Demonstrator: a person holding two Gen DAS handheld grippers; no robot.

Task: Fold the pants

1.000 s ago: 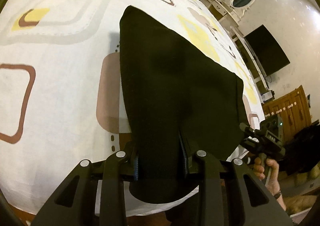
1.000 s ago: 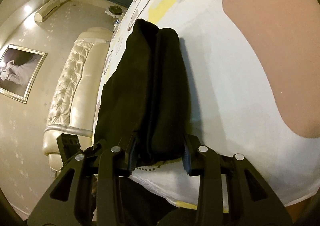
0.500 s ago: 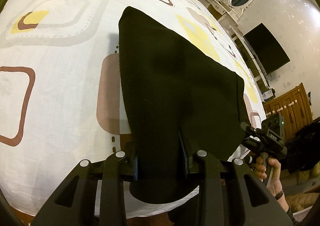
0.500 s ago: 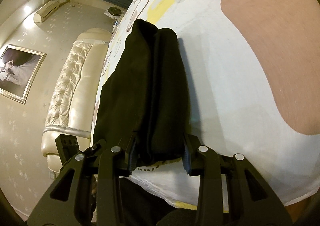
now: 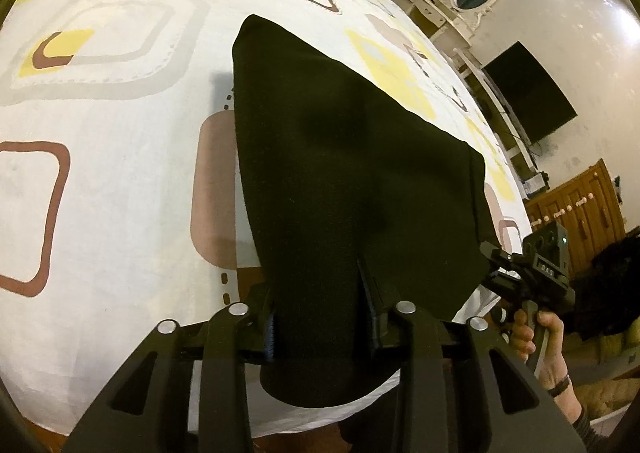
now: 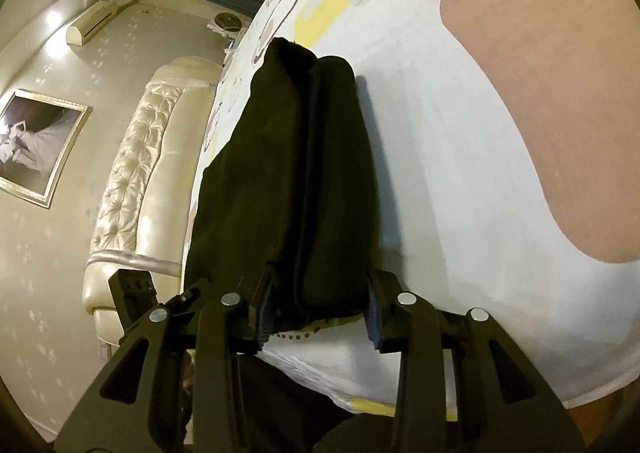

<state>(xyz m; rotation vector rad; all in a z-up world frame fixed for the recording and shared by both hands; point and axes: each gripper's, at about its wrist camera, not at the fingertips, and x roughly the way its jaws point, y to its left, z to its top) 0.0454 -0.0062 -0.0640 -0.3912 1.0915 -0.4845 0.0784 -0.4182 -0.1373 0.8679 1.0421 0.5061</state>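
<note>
Hardly moved since a second ago: only a slight drift of the left view, with the pants (image 5: 352,181) stretched the same way across the patterned bedsheet (image 5: 120,181). Left gripper (image 5: 320,327) pinching one near corner of the dark fabric, fingers part-closed with cloth bunched between them; right gripper (image 6: 316,313) gripping the other near corner the same way, over a thicker stack of layers, seen also in the left view at the pants' right edge (image 5: 516,273). Lying on the bedsheet at its near edge, long axis running away from that edge toward the far side of the sheet, narrowing to a far end (image 5: 256,29); probably the hems or waistband there, hard to say in black cloth. Main risk judged from here: an inner layer slipping out of the right-hand pinch on lifting, since the stack looks thick and folded unevenly. Also possible: uneven pull from the two sides skewing the fold, or the near edge sliding off the bedsheet's front.
</note>
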